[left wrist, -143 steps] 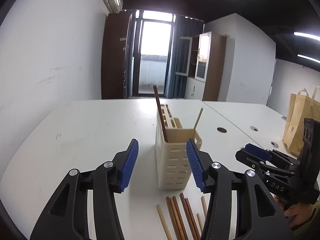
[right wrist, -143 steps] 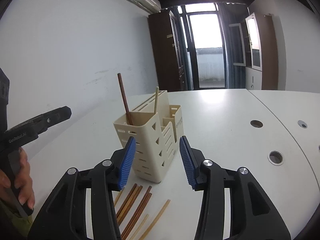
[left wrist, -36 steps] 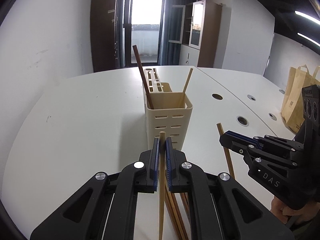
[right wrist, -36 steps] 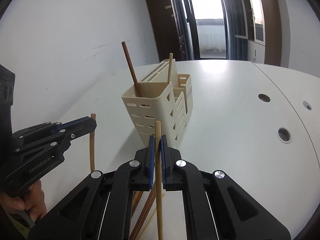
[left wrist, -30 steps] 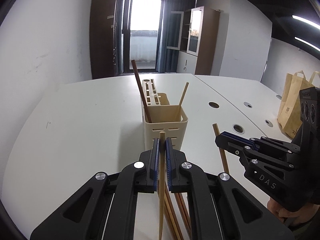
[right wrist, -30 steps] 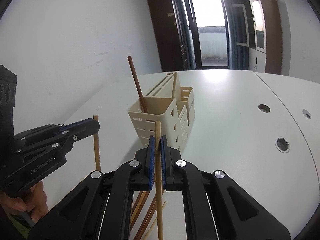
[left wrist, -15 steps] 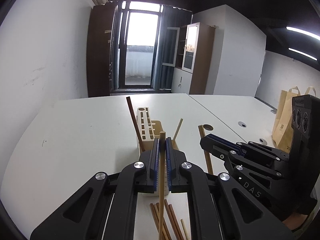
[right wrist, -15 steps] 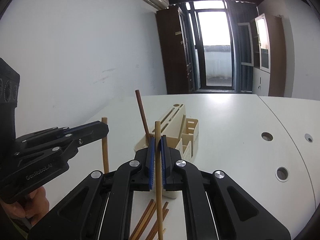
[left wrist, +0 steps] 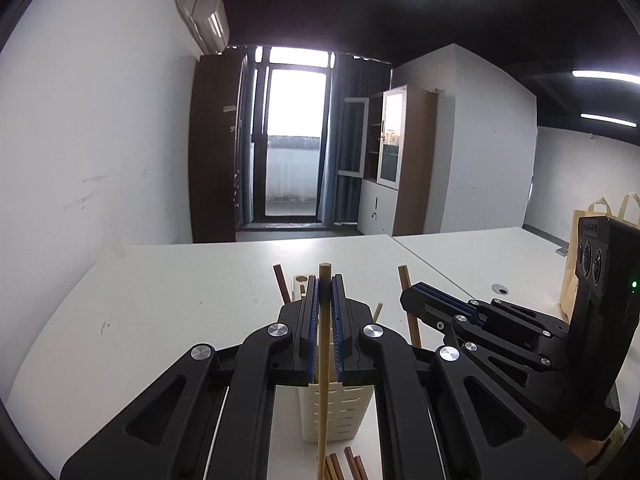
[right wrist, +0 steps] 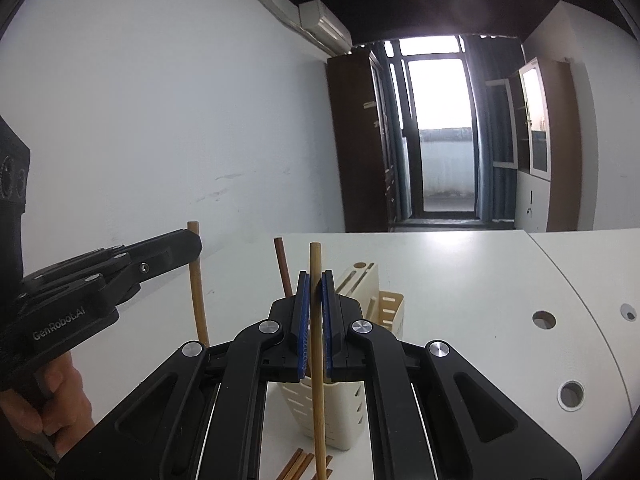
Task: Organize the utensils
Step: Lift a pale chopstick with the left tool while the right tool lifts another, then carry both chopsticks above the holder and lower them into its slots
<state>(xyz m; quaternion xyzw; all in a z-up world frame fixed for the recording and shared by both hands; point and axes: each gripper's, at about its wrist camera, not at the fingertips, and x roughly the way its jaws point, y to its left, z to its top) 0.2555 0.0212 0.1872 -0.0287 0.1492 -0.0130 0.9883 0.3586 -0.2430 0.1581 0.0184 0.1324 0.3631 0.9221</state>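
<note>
My left gripper (left wrist: 325, 292) is shut on a light wooden chopstick (left wrist: 323, 380) held upright above the cream utensil holder (left wrist: 338, 412). My right gripper (right wrist: 316, 286) is shut on another wooden chopstick (right wrist: 318, 380), also upright over the holder (right wrist: 372, 300). Each gripper shows in the other's view, the right one (left wrist: 412, 298) with its chopstick (left wrist: 409, 308), the left one (right wrist: 188, 246) with its chopstick (right wrist: 197, 284). A dark brown chopstick (right wrist: 282, 266) and a pale one (left wrist: 377, 312) stand in the holder. Several loose chopsticks (left wrist: 346, 468) lie on the white table in front of it.
The white table (left wrist: 160, 300) has round cable holes (right wrist: 543, 319) at the right. A brown paper bag (left wrist: 570, 264) stands at the far right. A person's hand (right wrist: 60, 408) holds the left gripper.
Both grippers have risen with their chopsticks and tilted up, so the holder now sits lower and mostly hidden behind the jaws. Earlier both were open and empty.
</note>
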